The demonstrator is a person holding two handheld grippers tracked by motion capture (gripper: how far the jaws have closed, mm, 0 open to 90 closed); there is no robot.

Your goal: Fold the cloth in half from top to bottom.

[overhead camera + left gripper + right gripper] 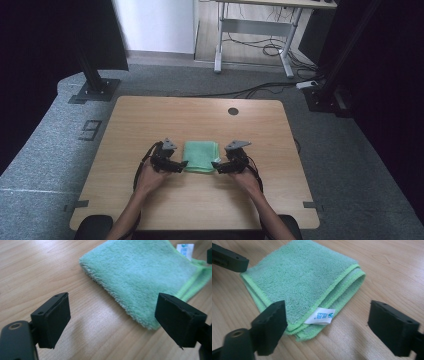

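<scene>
Black jaws stand wide apart on both grippers, and neither pair has anything between its pads. From the left gripper [176, 165] view, its jaws frame bare wood and the fluffy folded corner of the green cloth [142, 275] just ahead. From the right gripper [219, 165] view, its jaws bracket the corner where the stitched hems stack up and a small white label [320, 317] sticks out. In the high view the cloth [201, 156] lies folded into a neat square near the middle of the wooden bench [150, 115], with one gripper close at each side and the person's forearms coming in from the near edge. It reads as a fold just finished and let go, or a new grasp about to begin; I cannot tell which. If another fold is wanted, each gripper would need to come down onto its near corner, pinch all the layers together, and lift evenly so the stack does not slide apart.
</scene>
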